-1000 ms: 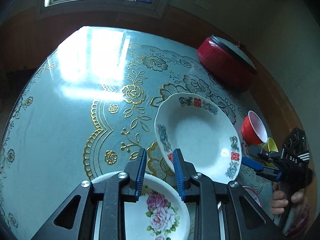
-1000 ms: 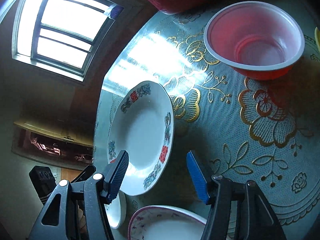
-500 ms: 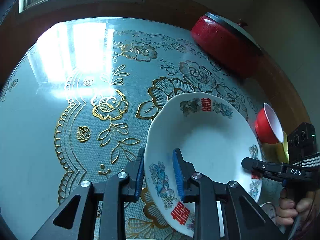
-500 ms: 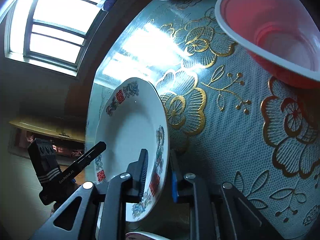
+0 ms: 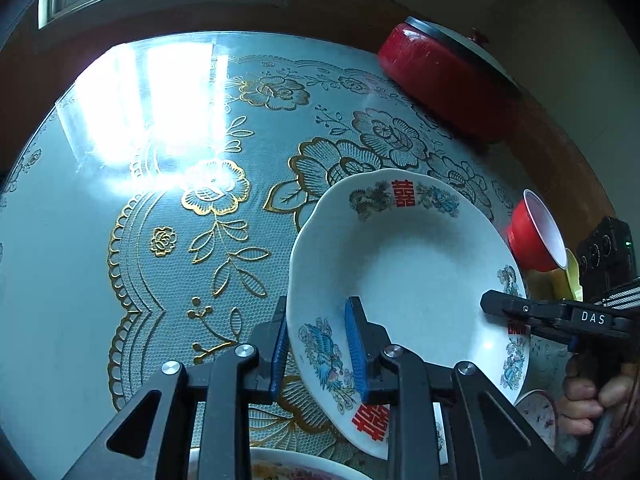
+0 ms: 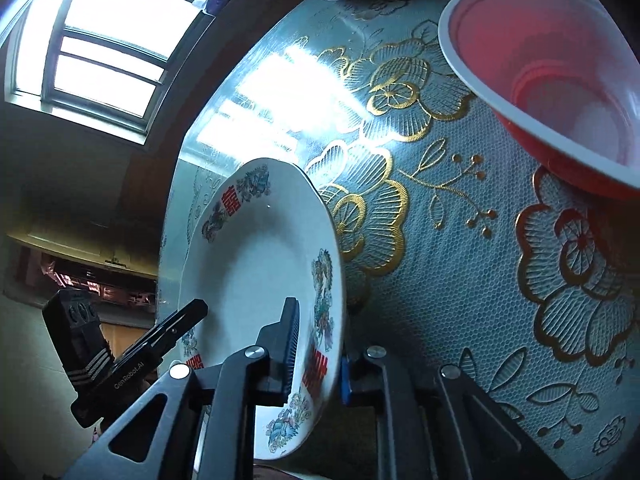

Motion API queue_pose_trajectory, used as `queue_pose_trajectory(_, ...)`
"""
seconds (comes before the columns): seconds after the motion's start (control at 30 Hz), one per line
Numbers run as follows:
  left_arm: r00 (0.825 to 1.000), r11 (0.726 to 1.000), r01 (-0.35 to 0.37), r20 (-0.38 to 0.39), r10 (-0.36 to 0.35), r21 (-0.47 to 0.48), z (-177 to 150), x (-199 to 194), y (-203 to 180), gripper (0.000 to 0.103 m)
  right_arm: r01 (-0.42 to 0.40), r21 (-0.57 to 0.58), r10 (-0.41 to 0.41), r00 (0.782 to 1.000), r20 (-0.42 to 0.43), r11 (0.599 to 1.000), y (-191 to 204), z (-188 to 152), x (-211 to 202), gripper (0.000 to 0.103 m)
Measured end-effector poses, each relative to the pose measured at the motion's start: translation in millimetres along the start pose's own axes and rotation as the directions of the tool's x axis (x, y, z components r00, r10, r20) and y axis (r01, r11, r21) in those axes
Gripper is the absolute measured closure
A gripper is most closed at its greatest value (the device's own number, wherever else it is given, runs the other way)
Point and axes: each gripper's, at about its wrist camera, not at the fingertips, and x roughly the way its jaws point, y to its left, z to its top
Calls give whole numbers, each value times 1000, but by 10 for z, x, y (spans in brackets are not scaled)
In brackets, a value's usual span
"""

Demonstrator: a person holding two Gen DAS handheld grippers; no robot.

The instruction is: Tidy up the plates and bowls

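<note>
Lower centre of the left wrist view, the left hand-held gripper (image 5: 318, 350) clamps the near rim of the white deep plate (image 5: 416, 264); at right, the right hand-held gripper (image 5: 494, 312) pinches the opposite rim, jaws easing apart slightly. Two grips likely steady the plate on the counter (image 5: 120, 240). A red bowl (image 5: 534, 236) crowds the right; a floral plate (image 5: 288, 466) lies below.

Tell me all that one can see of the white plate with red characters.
The white plate looks like glazed ceramic, deep, with a wavy rim bearing red characters and blue-green birds. It is empty and tilted above the patterned tablecloth. The left tool and the right tool each clamp its rim on opposite sides.
</note>
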Motion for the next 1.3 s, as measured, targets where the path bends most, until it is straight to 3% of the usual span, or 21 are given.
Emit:
queue_pose_trajectory(0.17, 999, 999, 37, -26, -38, -25, 36, 93, 45, 75, -25, 10, 25, 1000, -3, 1000, -59, 4, -19, 87)
queue_pose_trajectory(0.27, 999, 1000, 22, -26, -22, -12, 32, 101, 7, 74, -17, 0, 17, 1000, -2, 1000, -62, 0, -42, 87)
queue_pose_trajectory(0.53, 998, 998, 41, -38, -42, -44, -29, 50, -8, 77, 54, -49, -54, 999, 11, 997, 36, -33, -77, 84)
queue_pose_trajectory(0.93, 999, 999, 28, 29, -29, 23, -110, -143, -207, 77, 154, -173, -145, 987, 64, 973, 296, -63, -211, 85)
queue_pose_trajectory(1.3, 998, 998, 27, 63, -31, 61, -211, -293, -296, 76, 147, -197, -138, 989, 59, 969, 336, -139, -272, 85)
